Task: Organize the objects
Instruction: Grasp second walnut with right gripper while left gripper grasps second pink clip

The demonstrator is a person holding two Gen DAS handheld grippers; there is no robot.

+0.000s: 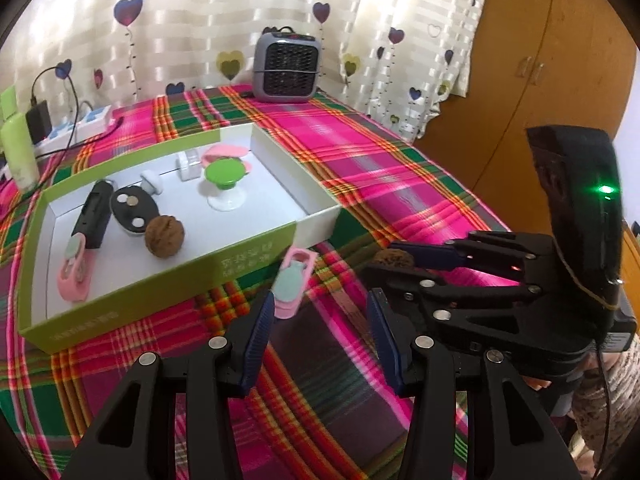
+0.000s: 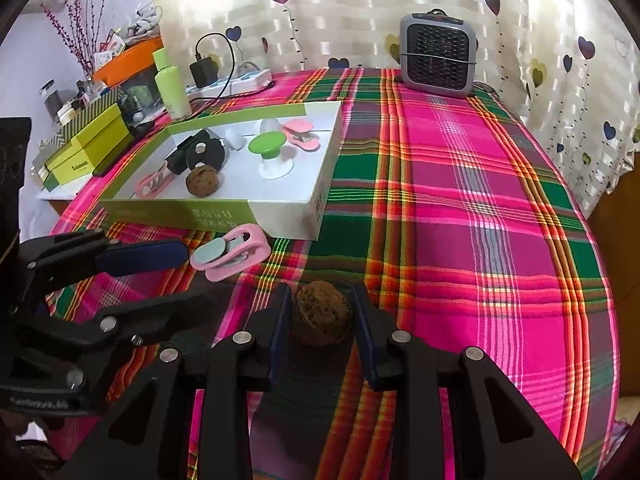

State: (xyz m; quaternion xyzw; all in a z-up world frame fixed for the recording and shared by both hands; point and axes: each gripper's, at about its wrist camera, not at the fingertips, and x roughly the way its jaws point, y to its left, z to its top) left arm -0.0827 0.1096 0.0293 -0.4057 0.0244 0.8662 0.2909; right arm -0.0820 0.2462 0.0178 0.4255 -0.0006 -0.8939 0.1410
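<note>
Going L to R on the plaid tablecloth (image 2: 460,208): the green-and-white box (image 1: 256,258) sits far left w/ one walnut (image 1: 164,236) already in it, plus a black case (image 1: 93,216), a green knob on a suction base (image 1: 224,184) and a pink clip (image 1: 74,270). Just in front of the box's near wall, on the cloth, lies a 2nd pink clip w/ pale-blue pad (image 2: 230,254). Its long axis runs roughly toward and away from the left gripper (image 1: 320,330) in that wrist view, looped end pointing at the box wall, pad end toward the fingers. It's dead ahead of the left gripper & slightly left of centre; jaws spread about halfway, nothing btwn them, pads apart from the clip. Left hand is clearly the nearer one for that clip. Further R: the loose walnut (image 2: 320,312) sits btwn the pads of the right gripper (image 2: 322,332), both pads look pressed on its sides, so it's pinched; it's near-round, so no real long axis, seam direction can't tell. Whether it's off the cloth yet, can't tell. Box lies up and L of the right gripper, so my guess is the next move is lift, carry L over the near wall, drop beside the 1st walnut. Heater (image 2: 438,54) far back R, well clear.
</note>
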